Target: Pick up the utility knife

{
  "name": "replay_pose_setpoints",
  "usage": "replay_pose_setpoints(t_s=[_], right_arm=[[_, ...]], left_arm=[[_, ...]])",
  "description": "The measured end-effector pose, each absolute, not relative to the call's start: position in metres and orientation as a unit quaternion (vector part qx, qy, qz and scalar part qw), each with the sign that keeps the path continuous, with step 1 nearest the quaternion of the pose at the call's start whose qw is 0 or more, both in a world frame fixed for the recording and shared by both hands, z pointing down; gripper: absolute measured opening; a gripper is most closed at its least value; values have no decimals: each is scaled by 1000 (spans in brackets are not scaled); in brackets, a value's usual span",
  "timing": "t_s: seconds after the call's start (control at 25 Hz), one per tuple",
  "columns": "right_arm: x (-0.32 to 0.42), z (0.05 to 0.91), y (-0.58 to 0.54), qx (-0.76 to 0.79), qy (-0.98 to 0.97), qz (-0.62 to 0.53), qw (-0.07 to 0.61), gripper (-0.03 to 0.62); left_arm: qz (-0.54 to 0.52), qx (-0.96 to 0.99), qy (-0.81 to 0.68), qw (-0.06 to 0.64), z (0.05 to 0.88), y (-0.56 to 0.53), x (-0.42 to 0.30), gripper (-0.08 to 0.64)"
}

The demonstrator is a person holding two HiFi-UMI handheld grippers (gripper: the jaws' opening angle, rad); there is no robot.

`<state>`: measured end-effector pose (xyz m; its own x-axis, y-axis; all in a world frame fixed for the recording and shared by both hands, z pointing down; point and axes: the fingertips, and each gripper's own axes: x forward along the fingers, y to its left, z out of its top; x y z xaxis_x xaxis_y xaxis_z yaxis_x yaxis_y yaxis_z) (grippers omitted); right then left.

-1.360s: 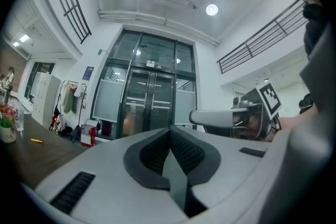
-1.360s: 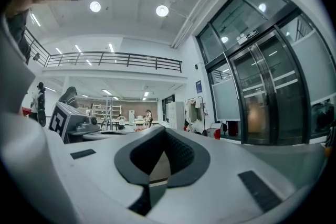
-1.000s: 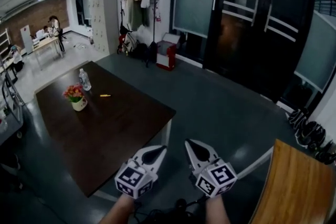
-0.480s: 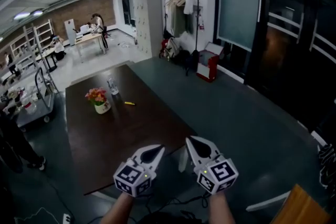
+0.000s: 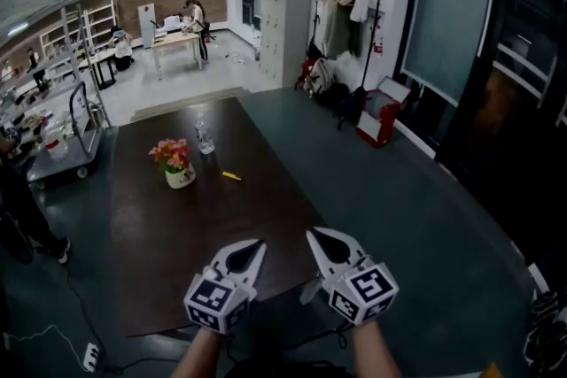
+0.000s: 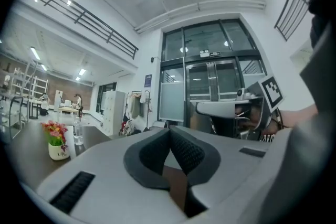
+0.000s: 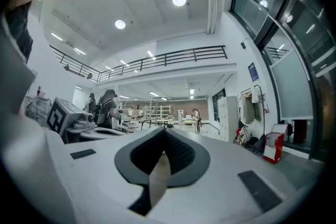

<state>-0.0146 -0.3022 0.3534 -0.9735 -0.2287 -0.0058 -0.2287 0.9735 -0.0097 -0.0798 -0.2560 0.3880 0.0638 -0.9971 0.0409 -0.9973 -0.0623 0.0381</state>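
Dark wood table [image 5: 177, 243] on grey floor [image 5: 399, 199] holds yellow utility knife [image 5: 231, 176]; left claw [image 5: 251, 246] and right claw [image 5: 316, 235] clenched, empty.

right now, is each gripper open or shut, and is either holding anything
left gripper: closed, holding nothing
right gripper: closed, holding nothing
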Motion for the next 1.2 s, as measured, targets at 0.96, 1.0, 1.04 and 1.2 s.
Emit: replay_pose_setpoints(t_s=[0.96,1.0,1.04,1.2], right_arm=[[-276,412,-454,2,996,19,-87,3],[-284,419,-463,8,995,19,-93,3],[-291,426,-474,14,995,19,-98,3],[-326,463,-508,18,992,25,-125,3]], left_arm=[[-22,611,-787,78,440,-398,-304,0],[-20,603,-793,83,446,-405,-309,0],[-18,594,-799,90,452,-412,-315,0],[-13,556,-822,124,475,-431,-339,0]])
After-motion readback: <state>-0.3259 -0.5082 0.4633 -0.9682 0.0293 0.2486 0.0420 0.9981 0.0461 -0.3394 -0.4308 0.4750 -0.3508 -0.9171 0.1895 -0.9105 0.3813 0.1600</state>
